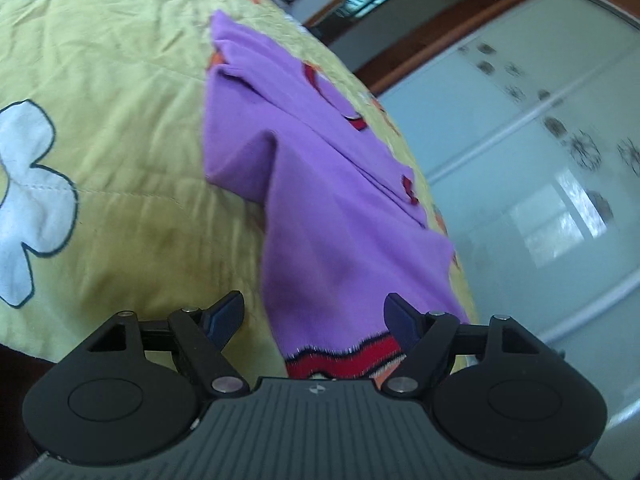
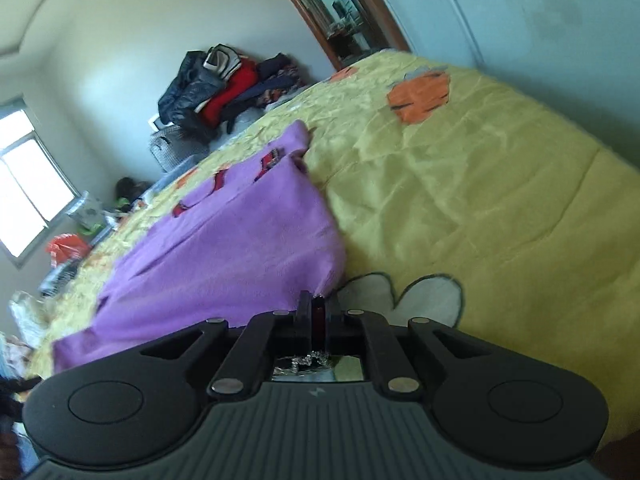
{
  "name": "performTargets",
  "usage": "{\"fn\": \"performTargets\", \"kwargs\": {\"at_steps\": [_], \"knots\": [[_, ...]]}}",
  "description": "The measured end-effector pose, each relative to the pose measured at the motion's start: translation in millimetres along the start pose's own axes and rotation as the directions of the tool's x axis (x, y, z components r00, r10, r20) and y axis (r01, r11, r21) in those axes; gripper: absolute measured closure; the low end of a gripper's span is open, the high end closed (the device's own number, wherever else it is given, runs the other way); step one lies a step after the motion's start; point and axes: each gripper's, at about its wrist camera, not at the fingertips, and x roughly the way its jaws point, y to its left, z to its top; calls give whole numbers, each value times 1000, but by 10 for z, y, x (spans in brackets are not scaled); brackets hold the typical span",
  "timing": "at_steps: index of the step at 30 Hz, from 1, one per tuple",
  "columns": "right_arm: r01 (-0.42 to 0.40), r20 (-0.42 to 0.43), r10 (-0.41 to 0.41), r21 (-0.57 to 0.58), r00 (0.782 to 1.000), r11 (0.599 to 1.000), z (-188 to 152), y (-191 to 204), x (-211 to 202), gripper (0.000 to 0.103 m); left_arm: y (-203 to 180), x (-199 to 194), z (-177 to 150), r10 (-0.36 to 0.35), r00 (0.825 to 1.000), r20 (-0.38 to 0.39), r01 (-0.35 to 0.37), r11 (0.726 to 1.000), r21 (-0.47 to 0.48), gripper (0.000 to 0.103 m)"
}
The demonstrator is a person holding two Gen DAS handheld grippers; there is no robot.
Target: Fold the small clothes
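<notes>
Yellow quilted bedspread (image 2: 500,184) fills both views. Your right gripper (image 2: 314,312) is pinched tight on the near hem of the purple garment (image 2: 224,248), anchoring that corner for a fold. Your left gripper (image 1: 314,312) stands apart, straddling the red-trimmed edge (image 1: 344,356) without pressing it, probably ready to clamp. A clothes pile (image 2: 224,88) sits beyond.

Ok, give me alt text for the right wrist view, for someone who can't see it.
The right gripper is shut on a corner of a purple garment with red trim, spread over a yellow quilted bedspread with flower patches. A pile of dark and red clothes sits at the far wall.
</notes>
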Motion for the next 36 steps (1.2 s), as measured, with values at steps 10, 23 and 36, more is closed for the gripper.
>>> {"fn": "performTargets", "kwargs": {"at_steps": [10, 23, 36], "knots": [[-44, -23, 44, 3, 999, 999, 50, -8, 78, 97, 5, 152, -285, -172, 985, -17, 173, 980, 95, 49], [-87, -76, 86, -11, 993, 996, 113, -14, 97, 84, 257, 188, -405, -224, 975, 1, 223, 975, 14, 100], [-94, -53, 88, -120, 995, 988, 93, 132, 36, 33, 364, -48, -433, -256, 966, 25, 256, 966, -37, 100]]}}
